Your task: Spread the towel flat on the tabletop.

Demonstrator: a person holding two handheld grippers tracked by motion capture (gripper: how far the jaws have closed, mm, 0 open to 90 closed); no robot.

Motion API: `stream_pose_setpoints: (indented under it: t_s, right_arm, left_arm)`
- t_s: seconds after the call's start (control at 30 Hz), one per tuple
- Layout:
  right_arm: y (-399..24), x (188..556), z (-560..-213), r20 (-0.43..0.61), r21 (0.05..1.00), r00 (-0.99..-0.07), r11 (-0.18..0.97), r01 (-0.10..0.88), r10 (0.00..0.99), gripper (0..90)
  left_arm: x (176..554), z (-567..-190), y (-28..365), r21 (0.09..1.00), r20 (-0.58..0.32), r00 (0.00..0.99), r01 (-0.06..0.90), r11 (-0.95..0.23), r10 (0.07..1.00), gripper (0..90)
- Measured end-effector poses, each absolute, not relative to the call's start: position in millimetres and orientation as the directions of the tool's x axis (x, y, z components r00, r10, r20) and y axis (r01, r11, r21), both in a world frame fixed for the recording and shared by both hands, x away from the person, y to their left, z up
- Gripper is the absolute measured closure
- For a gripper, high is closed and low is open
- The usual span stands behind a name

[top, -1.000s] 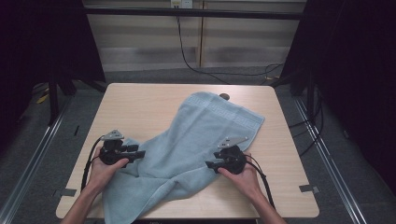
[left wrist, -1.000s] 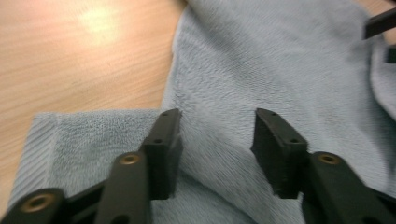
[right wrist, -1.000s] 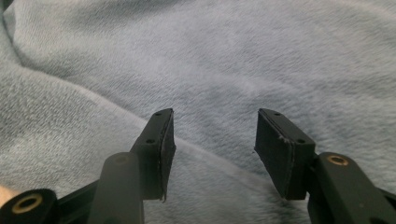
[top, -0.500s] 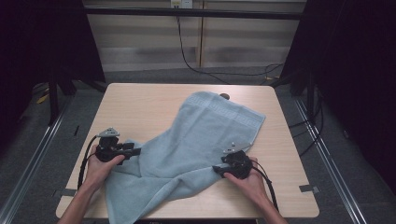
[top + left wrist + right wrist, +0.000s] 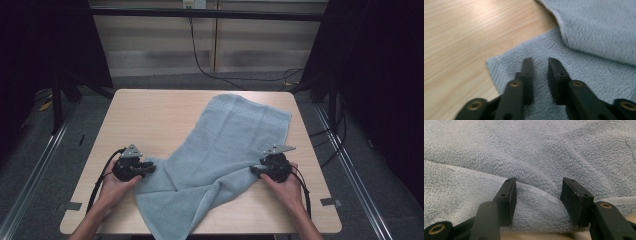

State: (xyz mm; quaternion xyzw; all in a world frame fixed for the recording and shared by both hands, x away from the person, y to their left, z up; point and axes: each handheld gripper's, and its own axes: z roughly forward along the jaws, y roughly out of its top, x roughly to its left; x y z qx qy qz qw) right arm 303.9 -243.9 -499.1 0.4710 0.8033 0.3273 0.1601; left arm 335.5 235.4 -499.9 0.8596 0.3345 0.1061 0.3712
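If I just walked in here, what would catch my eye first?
A rumpled pale blue terry towel sprawls across the light wooden table. At its near edges, a person's hands hold the black left gripper by a towel corner and the black right gripper, jaws apart around a fold.

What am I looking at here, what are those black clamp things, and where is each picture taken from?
A person sits at a wooden table and holds a hand-held clamp tool, called a gripper, in each hand. One picture comes from a camera above the table; the other two come from small cameras riding on each gripper, looking along its two black jaws. A light blue towel lies rumpled across the table. The left gripper is over a corner of the towel; its jaws have just been closing and stand narrowly apart, not yet pinching cloth. The right gripper has its jaws open around a raised fold at the towel's edge, without squeezing it.
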Motion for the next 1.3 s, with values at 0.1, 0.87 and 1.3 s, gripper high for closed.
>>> stream_pose_setpoints:
  t_s: [0.1,0.87,1.3]
  right_arm:
    - [-244.4,303.1,-498.9,0.052,0.675,-0.497,0.336,0.656,0.866,45.7]
    - [-166.8,278.3,-460.6,0.193,0.752,-0.723,0.373,0.544,0.663,37.1]
    - [-180.0,248.9,-462.3,0.165,0.765,-0.738,0.387,0.514,0.654,79.3]
  left_arm:
    - [329.9,-499.8,239.2,0.707,-0.082,0.754,0.505,-0.495,0.652,84.4]
    - [308.3,-490.1,230.2,0.708,-0.177,0.796,0.511,-0.487,0.579,57.0]
    - [292.9,-496.9,247.4,0.693,-0.145,0.79,0.51,-0.509,0.595,87.0]
